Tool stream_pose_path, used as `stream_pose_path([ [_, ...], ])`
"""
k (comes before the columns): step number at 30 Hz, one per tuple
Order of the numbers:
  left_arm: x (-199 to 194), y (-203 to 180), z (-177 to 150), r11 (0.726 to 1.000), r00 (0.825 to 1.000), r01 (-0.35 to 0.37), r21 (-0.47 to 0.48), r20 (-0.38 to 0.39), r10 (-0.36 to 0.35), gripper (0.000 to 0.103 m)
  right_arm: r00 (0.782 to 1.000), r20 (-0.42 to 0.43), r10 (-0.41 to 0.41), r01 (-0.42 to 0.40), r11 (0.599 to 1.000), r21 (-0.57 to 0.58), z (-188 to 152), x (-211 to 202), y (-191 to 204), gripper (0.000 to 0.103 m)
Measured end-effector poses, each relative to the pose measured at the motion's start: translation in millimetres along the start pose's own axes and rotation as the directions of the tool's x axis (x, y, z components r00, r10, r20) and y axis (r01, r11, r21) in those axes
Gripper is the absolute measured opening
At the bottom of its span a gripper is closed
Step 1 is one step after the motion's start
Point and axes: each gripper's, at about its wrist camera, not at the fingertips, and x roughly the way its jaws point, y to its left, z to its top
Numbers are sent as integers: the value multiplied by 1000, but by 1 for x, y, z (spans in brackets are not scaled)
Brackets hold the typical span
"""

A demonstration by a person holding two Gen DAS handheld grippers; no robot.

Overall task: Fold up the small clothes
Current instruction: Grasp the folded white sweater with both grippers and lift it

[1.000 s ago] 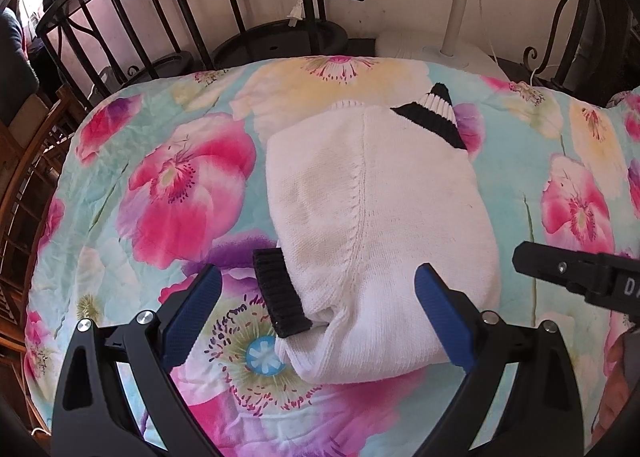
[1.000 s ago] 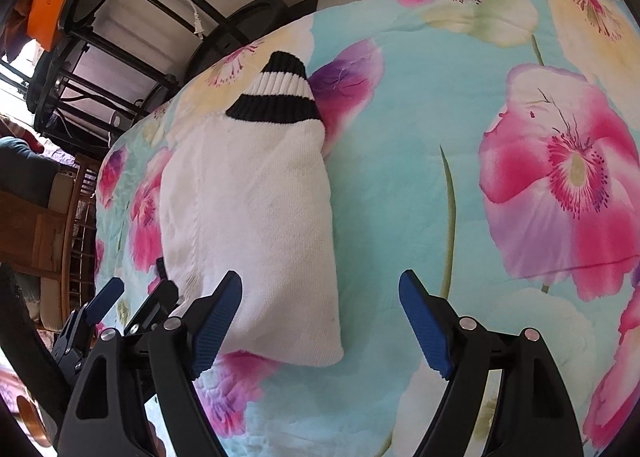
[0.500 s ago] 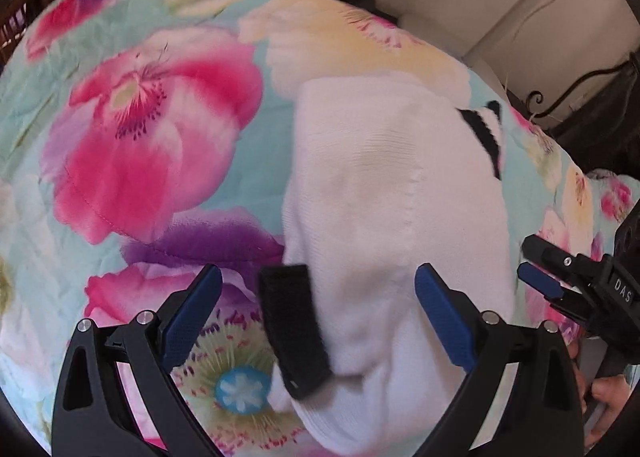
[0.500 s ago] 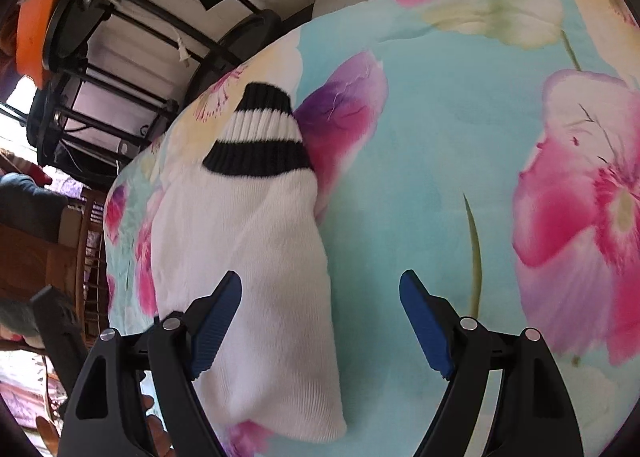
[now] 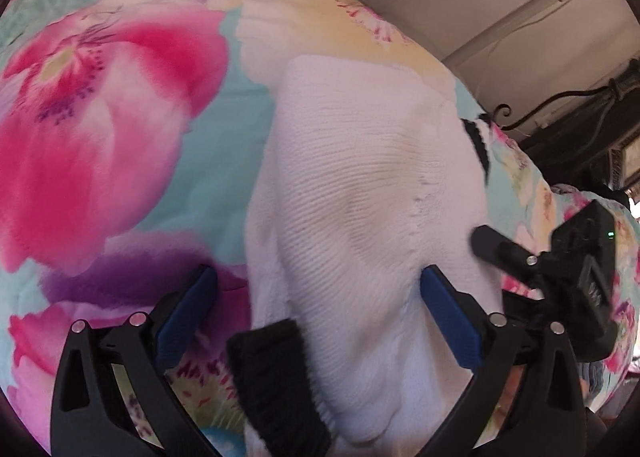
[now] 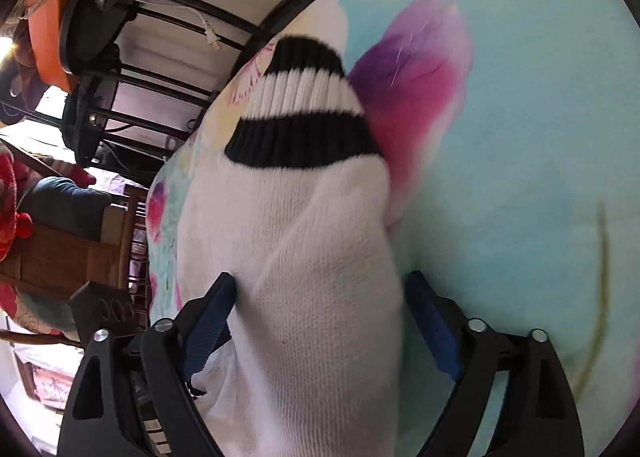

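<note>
On the bed: white sweater (image 5: 360, 193), partly folded, on flowered quilt (image 5: 100, 137).
Change: both hand-held grippers, left (image 5: 316, 313) and right (image 6: 320, 321), have dropped onto its near edge.
Jaws: spread wide, straddling knit, nothing gripped.
Meaning: next fold likely imminent.

Folded sweater (image 5: 360, 197) on quilt (image 5: 100, 137), between both hand-held grippers' open fingers.

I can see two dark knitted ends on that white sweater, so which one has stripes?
The far cuff, beyond the right gripper, is banded black and white. The near cuff, between the left gripper's open jaws, is solid black.
</note>
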Motion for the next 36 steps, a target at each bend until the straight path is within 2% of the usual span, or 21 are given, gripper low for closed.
stream_pose_path([
  [2,4,-4,-1,1000,1000,10,30,-1,-10,99,1000,11,3,-3,1000,-16,-3,3,1,90],
  [3,5,-4,0,999,1000,14,38,2,-15,99,1000,7,0,0,999,-33,-4,4,4,80],
  [4,6,-6,-1,999,1000,17,43,13,-18,96,1000,6,-8,8,999,-53,-5,4,8,66],
  [5,7,-9,-1,999,1000,14,49,21,-15,86,1000,5,-24,25,997,-69,-6,5,14,61],
  [6,6,-13,-2,998,999,22,60,28,-24,80,999,12,-42,43,994,-96,-7,3,22,51],
  [7,5,-17,-2,998,999,19,63,36,-21,75,998,17,-54,56,992,-116,-8,1,28,46],
  [9,-1,-24,-2,998,998,20,58,56,-23,68,996,30,-86,90,986,-140,-8,-2,40,43],
  [11,-9,-29,-4,998,997,28,52,73,-31,51,993,43,-112,117,979,-165,-11,-8,52,41],
  [13,-17,-37,-4,998,995,34,46,89,-38,45,987,65,-145,156,963,-218,-17,-20,67,41],
  [18,-28,-68,-20,990,989,126,57,72,-130,43,971,118,-206,231,935,-271,-30,-72,83,40],
  [23,-37,-129,-57,968,978,201,152,23,-207,42,953,164,-255,289,929,-233,-56,-148,59,40],
  [26,-40,-170,-84,946,967,251,206,-14,-254,42,937,205,-283,322,927,-193,-79,-202,41,40],
  [30,-51,-226,-120,909,952,304,285,-44,-304,42,905,287,-315,369,917,-155,-113,-276,21,40],
  [34,-68,-299,-151,857,943,323,403,-59,-328,42,872,375,-314,375,921,-101,-135,-349,2,40],
  [36,-72,-340,-156,826,936,340,449,-73,-345,42,847,431,-310,374,925,-70,-140,-386,-9,40],
])
